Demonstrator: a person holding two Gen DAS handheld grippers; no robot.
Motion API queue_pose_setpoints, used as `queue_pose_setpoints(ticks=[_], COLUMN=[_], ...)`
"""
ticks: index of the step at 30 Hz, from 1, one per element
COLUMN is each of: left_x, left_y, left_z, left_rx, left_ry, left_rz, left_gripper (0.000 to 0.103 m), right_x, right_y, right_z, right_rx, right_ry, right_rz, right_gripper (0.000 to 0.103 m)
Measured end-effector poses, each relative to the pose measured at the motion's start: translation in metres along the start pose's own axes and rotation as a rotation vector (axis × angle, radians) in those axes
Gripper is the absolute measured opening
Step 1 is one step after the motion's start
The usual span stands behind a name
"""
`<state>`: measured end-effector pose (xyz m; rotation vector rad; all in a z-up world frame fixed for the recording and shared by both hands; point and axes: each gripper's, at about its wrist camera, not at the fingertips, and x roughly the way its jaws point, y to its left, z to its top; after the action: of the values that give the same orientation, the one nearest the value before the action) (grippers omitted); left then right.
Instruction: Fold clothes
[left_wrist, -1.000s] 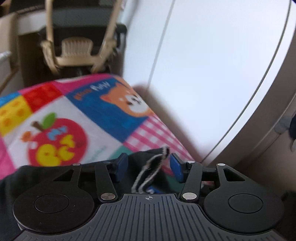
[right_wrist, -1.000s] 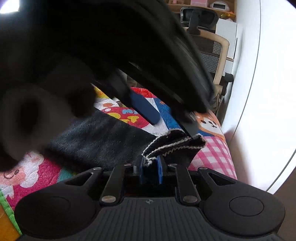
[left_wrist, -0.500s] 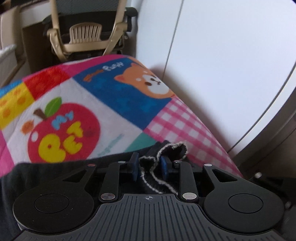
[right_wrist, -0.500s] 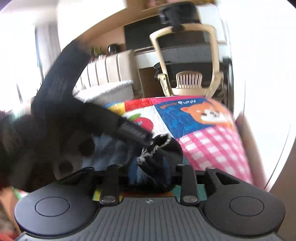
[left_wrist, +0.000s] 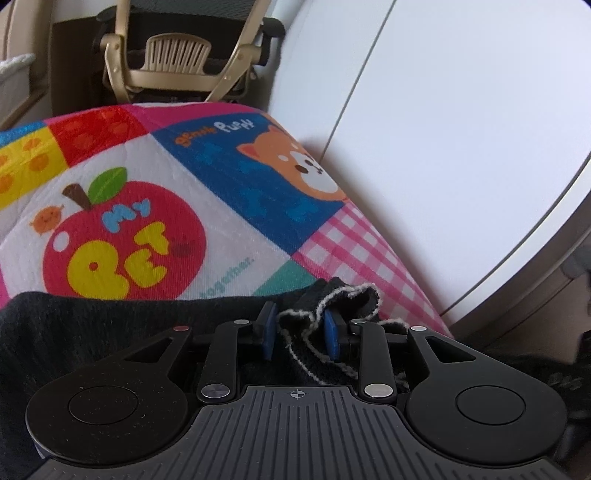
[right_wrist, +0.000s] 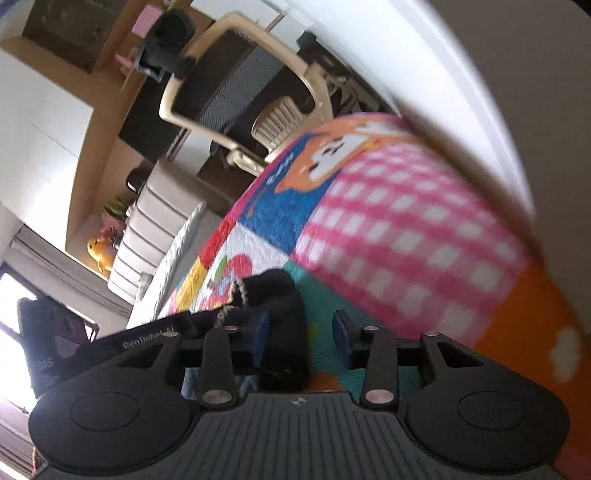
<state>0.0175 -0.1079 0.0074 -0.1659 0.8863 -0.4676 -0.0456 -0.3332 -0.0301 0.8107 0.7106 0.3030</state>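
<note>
A dark knitted garment with a white-stitched hem lies on a colourful patchwork blanket. My left gripper is shut on a bunched corner of the garment's hem, near the blanket's right edge. In the right wrist view my right gripper is open; the dark fabric lies between its blue pads against the left one, not pinched. The left gripper's body shows just to its left.
A white wall or cabinet panel runs close along the blanket's right edge. A beige office chair stands beyond the far end of the blanket. A white sofa and a window lie to the left.
My left gripper closed on the garment's hem corner. My right gripper, earlier shut on that corner, opened, let go and swung away, tilting to the right.
</note>
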Motion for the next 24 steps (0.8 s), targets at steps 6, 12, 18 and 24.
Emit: queue_pose_setpoints(ticks=[6, 12, 18, 24], left_x=[-0.01, -0.053, -0.08, -0.063], left_y=[0.015, 0.018, 0.018, 0.017], left_z=[0.002, 0.002, 0.005, 0.007], left_rx=[-0.081, -0.071, -0.094, -0.104], left_ry=[-0.002, -0.085, -0.092, -0.032], left_rz=[-0.034, -0.038, -0.132, -0.204], left_gripper=[0.035, 0.04, 0.04, 0.04], right_x=[0.023, 0.03, 0.047, 0.054], right_y=[0.031, 0.096, 0.133, 0.147], right_z=[-0.013, -0.056, -0.104, -0.137], right_rx=[-0.177, -0.688, -1.088, -1.314], right_ry=[0.03, -0.096, -0.163, -0.183], right_rz=[-0.05, -0.26, -0.403, -0.436], right_gripper=[0.033, 0.032, 0.032, 0.032])
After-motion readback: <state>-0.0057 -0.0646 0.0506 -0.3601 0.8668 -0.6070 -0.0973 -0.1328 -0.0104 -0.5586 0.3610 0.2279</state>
